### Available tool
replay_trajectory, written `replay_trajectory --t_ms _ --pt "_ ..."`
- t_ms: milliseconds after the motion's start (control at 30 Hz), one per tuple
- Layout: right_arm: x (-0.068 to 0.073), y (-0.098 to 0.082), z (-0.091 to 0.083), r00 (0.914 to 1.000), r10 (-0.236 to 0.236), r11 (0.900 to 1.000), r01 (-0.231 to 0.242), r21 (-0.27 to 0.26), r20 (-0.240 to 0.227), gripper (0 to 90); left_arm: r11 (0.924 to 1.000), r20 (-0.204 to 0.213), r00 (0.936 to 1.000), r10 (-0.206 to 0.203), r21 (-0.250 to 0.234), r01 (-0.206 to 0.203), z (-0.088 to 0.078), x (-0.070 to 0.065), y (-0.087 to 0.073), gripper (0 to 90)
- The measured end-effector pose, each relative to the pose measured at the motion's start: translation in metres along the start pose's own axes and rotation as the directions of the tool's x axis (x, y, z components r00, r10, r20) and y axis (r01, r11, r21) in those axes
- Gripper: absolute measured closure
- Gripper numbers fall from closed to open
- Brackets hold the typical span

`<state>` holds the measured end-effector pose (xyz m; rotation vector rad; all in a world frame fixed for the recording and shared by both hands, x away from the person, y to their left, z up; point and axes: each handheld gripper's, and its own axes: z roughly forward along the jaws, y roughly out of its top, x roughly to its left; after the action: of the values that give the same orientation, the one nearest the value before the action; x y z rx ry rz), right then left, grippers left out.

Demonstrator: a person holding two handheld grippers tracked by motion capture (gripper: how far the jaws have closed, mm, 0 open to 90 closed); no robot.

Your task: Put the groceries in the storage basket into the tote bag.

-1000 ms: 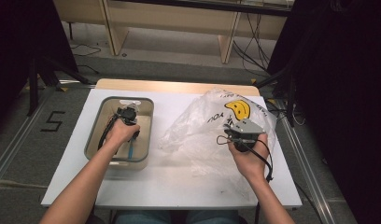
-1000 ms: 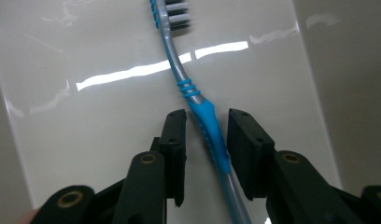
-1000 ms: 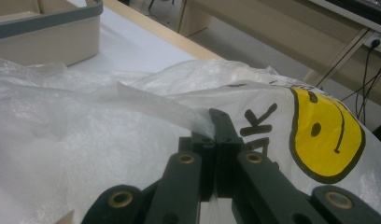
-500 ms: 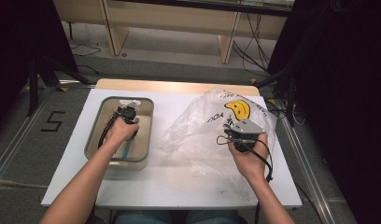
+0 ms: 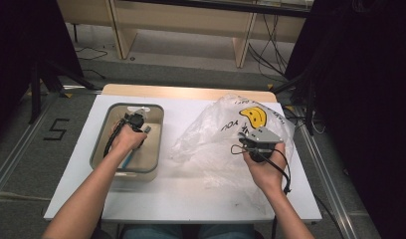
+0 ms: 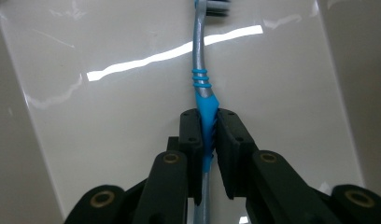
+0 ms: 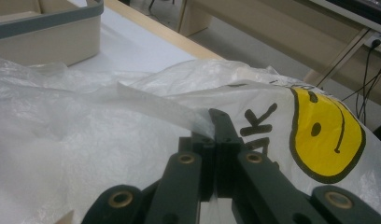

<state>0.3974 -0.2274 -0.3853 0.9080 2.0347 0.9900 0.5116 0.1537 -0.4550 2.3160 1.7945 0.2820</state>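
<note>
**Fingers clamp a toothbrush and a bag edge**

Fingers of the left gripper (image 6: pixel 208 135), which have just been closing, pinch the blue grip of a toothbrush (image 6: pixel 201 79) lying along the floor of the beige tub (image 5: pixel 107 149), left of centre in the high view. Right of centre on the white bench (image 5: pixel 191 194) spreads the plastic bag (image 5: pixel 211 144) with its yellow smiley; the right gripper (image 7: pixel 215 133) holds its rim (image 7: pixel 156 105) pressed between closed fingers.
</note>
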Motion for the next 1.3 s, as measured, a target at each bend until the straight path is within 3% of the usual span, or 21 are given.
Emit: replay_trajectory --t_ms 533,833,1067,1300 --pt "0.0 0.0 0.0 1.0 0.003 1.0 -0.003 0.0 0.001 90.0 0.9999 0.006 0.9999 0.013 0.001 -0.013 -0.001 0.001 0.0 81.1" --pt "0.0 -0.001 0.0 1.0 0.004 1.0 -0.004 0.002 0.001 90.0 0.9961 0.007 1.0 0.006 -0.088 -0.005 -0.01 0.002 -0.003 81.2" --pt "0.0 -0.001 0.001 1.0 0.005 1.0 -0.005 0.002 0.001 90.0 0.9864 0.018 0.9998 0.006 -0.165 -0.003 -0.02 0.002 -0.006 81.2" --pt "-0.001 -0.001 0.0 1.0 0.008 1.0 -0.008 0.001 0.001 90.0 0.9666 0.031 0.9993 0.024 -0.256 -0.015 -0.034 0.006 -0.012 81.2"
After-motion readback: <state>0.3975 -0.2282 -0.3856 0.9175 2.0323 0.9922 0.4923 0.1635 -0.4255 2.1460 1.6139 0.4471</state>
